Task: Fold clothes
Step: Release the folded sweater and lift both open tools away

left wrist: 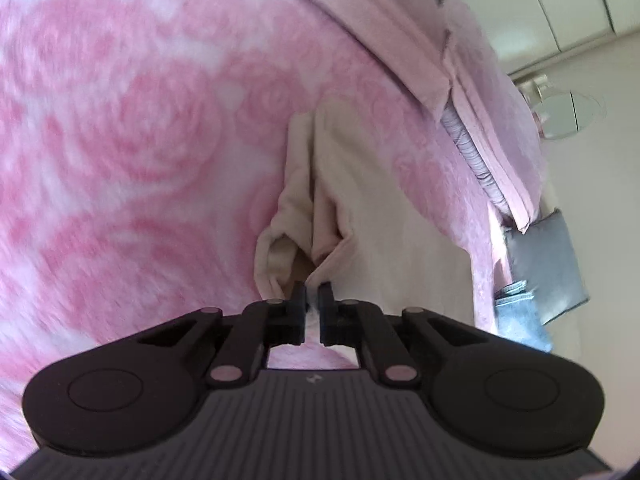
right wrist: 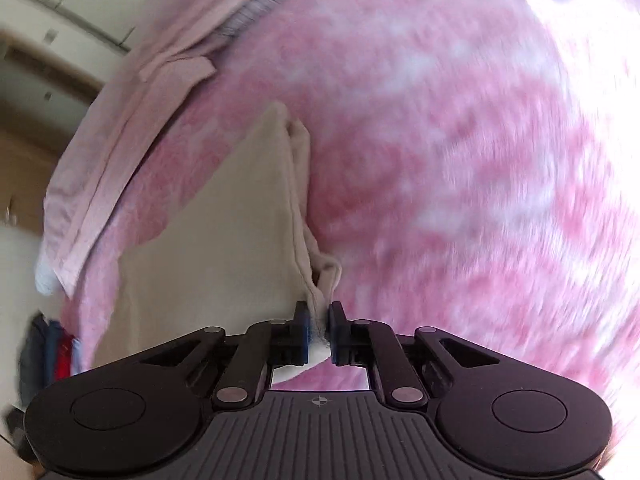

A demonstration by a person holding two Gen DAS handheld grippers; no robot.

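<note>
A cream garment [left wrist: 368,208] lies on a pink rose-patterned blanket [left wrist: 140,140]. In the left wrist view my left gripper [left wrist: 313,294] is shut on a bunched edge of the cream garment, whose folds rise just ahead of the black fingers [left wrist: 298,300]. The right wrist view shows the same cream garment [right wrist: 224,232] stretching away to the left, and my right gripper [right wrist: 319,314] is shut on its near edge, fabric pinched between the blue pads [right wrist: 305,332]. Both views are blurred by motion.
A pale pink cloth [left wrist: 472,92] lies along the blanket's far edge, seen too in the right wrist view as a pale pink cloth [right wrist: 120,128]. A grey cushion [left wrist: 544,268] and blue fabric [left wrist: 520,316] sit beyond it. Stacked clothes [right wrist: 52,352] stand at the left. White cabinets [left wrist: 560,0] fill the background.
</note>
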